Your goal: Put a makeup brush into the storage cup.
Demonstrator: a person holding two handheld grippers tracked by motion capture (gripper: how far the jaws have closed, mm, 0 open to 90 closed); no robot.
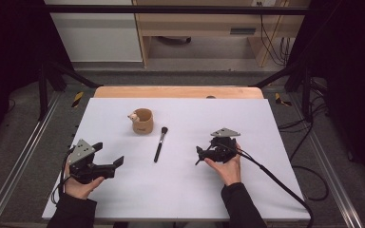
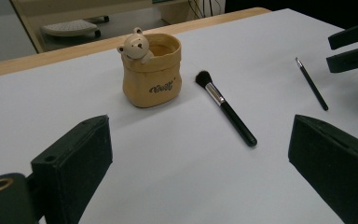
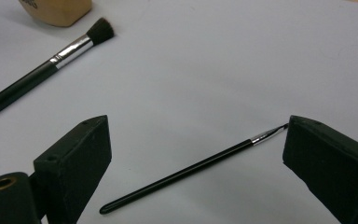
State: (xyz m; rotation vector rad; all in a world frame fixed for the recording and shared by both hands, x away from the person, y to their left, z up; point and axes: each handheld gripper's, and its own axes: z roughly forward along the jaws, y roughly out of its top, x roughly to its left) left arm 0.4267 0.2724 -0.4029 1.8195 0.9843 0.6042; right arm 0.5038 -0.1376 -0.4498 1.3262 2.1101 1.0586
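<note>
Both forearms enter from six o'clock. The left gripper (image 1: pixel 108 156), at about eight o'clock, points toward two o'clock with jaws spread wide. The right gripper (image 1: pixel 199 154), at about four o'clock, points toward nine o'clock, jaws apart.

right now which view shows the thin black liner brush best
The right gripper view: the thin black liner brush lies full length between the open jaws, silver ferrule and tip clear. The left gripper view shows it small and far off. In the high view the right gripper mostly hides it.

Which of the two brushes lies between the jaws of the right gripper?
The thin liner brush, not the thicker fluffy-headed brush near the bear pot.
</note>
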